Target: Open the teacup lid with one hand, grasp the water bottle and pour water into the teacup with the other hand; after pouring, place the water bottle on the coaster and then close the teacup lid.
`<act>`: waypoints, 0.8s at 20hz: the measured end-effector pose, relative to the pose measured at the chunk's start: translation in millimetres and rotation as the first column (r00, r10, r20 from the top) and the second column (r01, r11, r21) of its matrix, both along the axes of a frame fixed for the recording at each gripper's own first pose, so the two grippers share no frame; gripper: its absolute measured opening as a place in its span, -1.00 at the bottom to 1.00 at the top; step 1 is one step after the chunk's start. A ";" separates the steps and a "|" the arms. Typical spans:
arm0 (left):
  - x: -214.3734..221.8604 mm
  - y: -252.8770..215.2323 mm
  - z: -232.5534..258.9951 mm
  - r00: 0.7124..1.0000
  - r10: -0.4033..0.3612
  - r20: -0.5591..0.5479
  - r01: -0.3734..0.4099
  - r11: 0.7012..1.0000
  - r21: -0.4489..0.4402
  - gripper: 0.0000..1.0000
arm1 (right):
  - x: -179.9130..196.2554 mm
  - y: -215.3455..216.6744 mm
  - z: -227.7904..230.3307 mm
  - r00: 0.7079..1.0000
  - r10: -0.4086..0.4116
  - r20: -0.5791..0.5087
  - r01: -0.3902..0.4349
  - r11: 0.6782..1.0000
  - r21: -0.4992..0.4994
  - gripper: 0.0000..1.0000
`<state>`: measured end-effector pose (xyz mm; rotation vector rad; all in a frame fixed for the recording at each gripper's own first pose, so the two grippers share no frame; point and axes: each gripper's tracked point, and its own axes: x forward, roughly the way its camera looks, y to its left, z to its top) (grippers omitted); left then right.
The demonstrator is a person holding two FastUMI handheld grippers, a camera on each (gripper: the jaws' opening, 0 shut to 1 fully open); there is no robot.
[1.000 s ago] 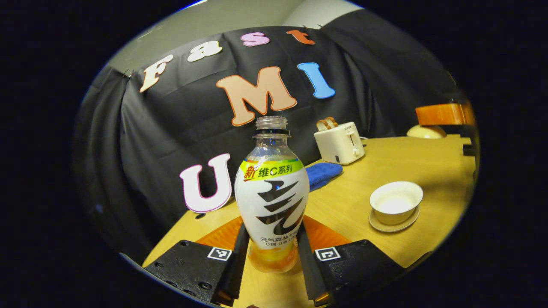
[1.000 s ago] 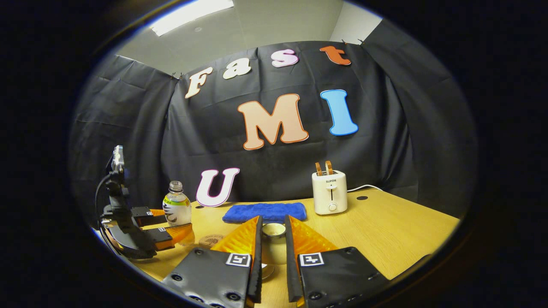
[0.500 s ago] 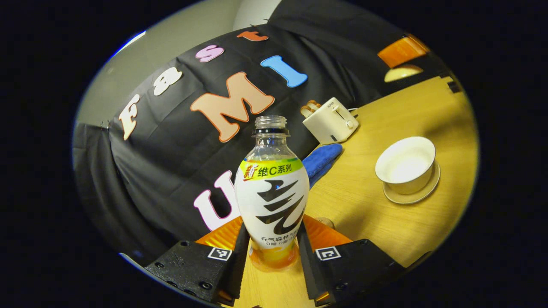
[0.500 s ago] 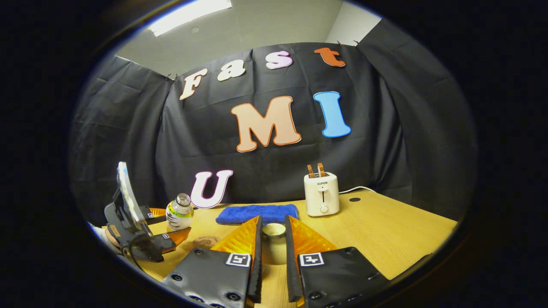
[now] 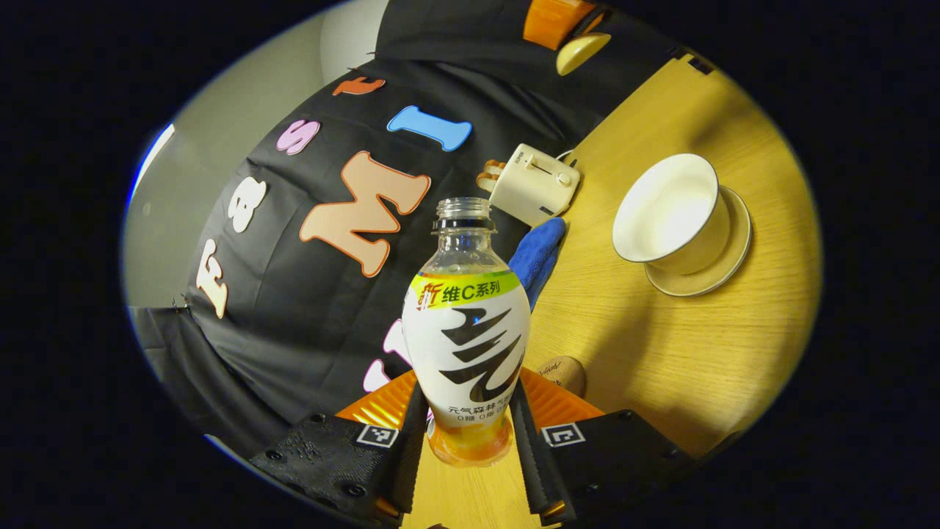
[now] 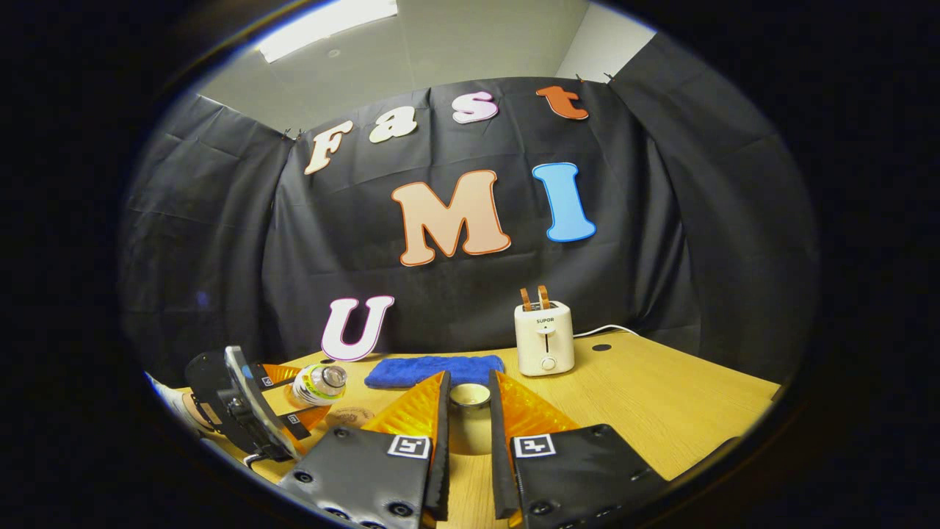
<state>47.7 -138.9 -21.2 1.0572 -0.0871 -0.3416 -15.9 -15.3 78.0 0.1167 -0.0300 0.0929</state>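
Left gripper (image 5: pixel 468 433): jaws closed on the lower body of the water bottle (image 5: pixel 466 330), 1 finger pressing each side; seen from the right gripper view (image 6: pixel 283 397) it sits at far left, low over the worktop.
Water bottle: uncapped, neck open; in the right gripper view (image 6: pixel 317 385) it lies tipped well over, mouth pointing toward the middle of the worktop.
Coaster (image 5: pixel 562 371): round, brown, on the worktop just behind the bottle; in the right gripper view (image 6: pixel 351 416) it lies just right of the tipped bottle.
Blue cloth (image 6: pixel 435 369): flat near the back wall, left of the toaster.
Right gripper (image 6: pixel 468 441): jaws narrowed onto the teacup lid (image 6: pixel 470 395), held above the worktop; finger contact looks firm on both sides.
Toaster (image 6: pixel 544 347): white, 2 slices standing up in its slots, at the rear.
Teacup (image 5: pixel 670 209): white, uncovered, on its saucer (image 5: pixel 711 258), right of the bottle; contents cannot be told.
Worktop (image 6: pixel 661 411): light wood.
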 end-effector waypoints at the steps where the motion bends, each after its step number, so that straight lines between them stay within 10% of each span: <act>1: -2.0 0.0 -1.0 1.000 -0.007 0.001 0.007 1.000 0.017 0.11 | 0.5 0.1 -0.9 1.000 0.001 -0.001 -0.001 1.000 0.000 -0.50; 16: 7.3 -12.2 -20.2 0.998 -0.059 0.013 0.053 0.963 0.266 0.11 | 2.8 -1.3 -4.1 1.000 0.004 -0.012 -0.004 1.000 0.004 -0.46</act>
